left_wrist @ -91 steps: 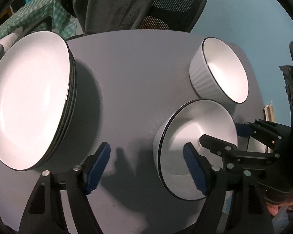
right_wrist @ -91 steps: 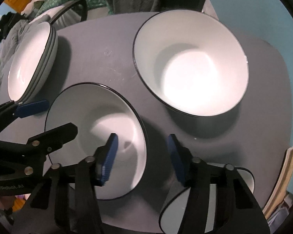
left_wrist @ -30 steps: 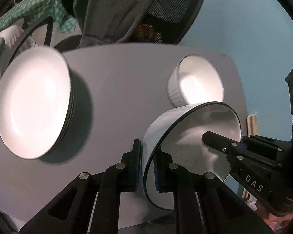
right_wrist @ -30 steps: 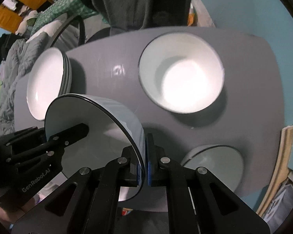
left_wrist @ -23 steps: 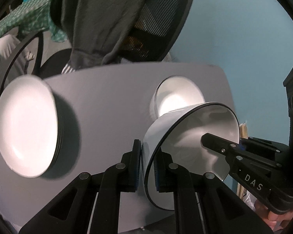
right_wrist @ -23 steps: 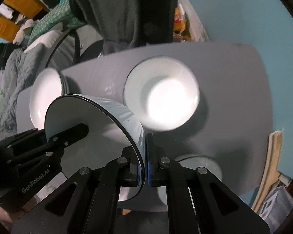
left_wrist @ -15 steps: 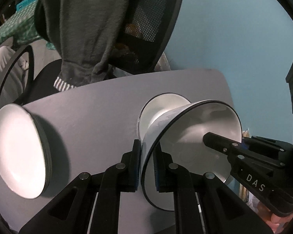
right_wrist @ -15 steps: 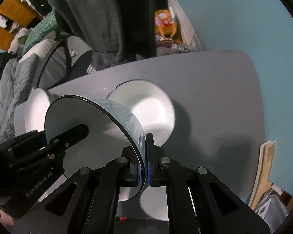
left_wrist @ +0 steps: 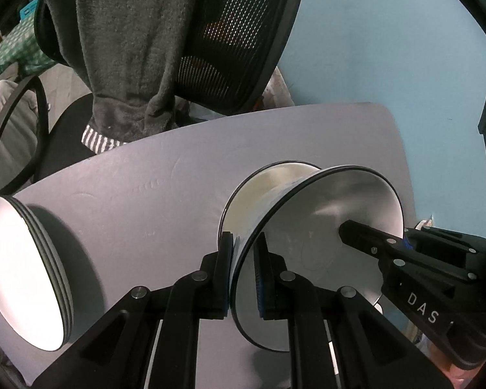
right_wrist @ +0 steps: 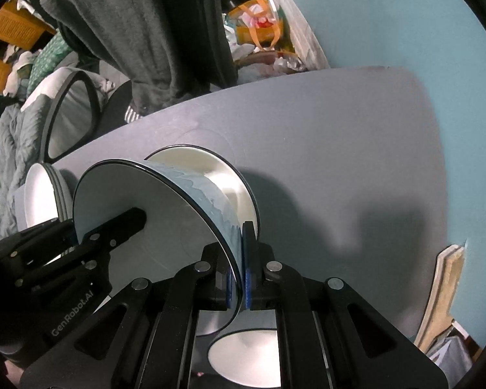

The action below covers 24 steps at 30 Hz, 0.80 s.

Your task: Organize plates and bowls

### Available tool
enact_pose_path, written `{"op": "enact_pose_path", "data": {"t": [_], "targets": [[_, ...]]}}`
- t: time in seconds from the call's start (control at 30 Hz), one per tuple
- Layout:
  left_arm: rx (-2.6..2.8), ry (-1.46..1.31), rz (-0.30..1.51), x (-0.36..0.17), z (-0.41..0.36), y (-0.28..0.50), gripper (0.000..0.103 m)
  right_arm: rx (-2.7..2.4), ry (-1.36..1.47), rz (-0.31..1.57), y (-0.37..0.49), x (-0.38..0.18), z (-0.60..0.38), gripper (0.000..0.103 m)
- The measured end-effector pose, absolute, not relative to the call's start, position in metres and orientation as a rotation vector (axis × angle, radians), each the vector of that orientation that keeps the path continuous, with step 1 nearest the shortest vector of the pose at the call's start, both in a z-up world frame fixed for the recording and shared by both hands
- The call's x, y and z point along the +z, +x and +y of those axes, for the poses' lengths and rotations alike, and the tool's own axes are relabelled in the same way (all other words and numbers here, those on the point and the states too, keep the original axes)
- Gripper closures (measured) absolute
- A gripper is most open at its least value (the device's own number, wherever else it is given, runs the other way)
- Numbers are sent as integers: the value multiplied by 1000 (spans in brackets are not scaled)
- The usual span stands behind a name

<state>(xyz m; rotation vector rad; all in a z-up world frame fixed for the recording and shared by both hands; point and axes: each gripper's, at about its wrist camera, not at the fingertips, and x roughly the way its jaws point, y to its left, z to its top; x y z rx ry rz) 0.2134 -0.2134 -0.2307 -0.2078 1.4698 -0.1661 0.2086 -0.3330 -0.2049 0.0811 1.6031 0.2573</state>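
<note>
1. White ceramic black-rimmed bowl (left_wrist: 324, 227), lower centre of frame, is clamped by the left gripper (left_wrist: 244, 272) and right gripper (right_wrist: 239, 270) on opposite rims.
2. It possibly hangs over a second white bowl (right_wrist: 223, 175).
3. Stacked white plates (left_wrist: 19, 272) sit at left on the grey table (left_wrist: 162, 188).

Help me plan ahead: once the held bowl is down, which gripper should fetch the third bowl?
Probably right: the third bowl lies just beneath the right gripper; the left gripper, sharing the held bowl, sits toward the plate stack.
</note>
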Motion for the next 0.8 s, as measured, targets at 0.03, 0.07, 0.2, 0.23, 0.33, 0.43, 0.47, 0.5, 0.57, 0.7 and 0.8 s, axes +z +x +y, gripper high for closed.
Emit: {"op": "enact_pose_path", "data": {"t": [0.03,0.07,0.2,0.23,0.33,0.43,0.47,0.5,0.57,0.7,0.8], "targets": [[-166,-206,1475,-232,-214,215,92,255,81,1607,209,-206,-334,97],[-166,-206,1479,-231,-215,215,92,255,82,1612,209,-206,-335,97],[-177,-197,1482,-232,-217,216,92,263,85,1624,211,-207,-337,97],[-180,-185,1482,-232,-218,216,92,266,85,1629,212,-208,-337,97],[-187,-167,1486,-230,-219,214,92,272,104,1645,213,-210,-338,96],[-184,-175,1491,-229,-219,214,92,272,114,1647,213,-210,-338,96],[-189,-176,1499,-229,-219,215,92,269,116,1650,214,-211,-338,96],[-190,-175,1501,-230,-218,217,92,267,117,1654,214,-211,-338,96],[-192,-177,1507,-231,-218,218,91,263,123,1661,215,-212,-339,96],[-198,-179,1530,-234,-218,222,88,259,147,1675,216,-211,-342,96],[-202,-177,1542,-236,-220,224,85,251,164,1674,215,-208,-344,96]]}}
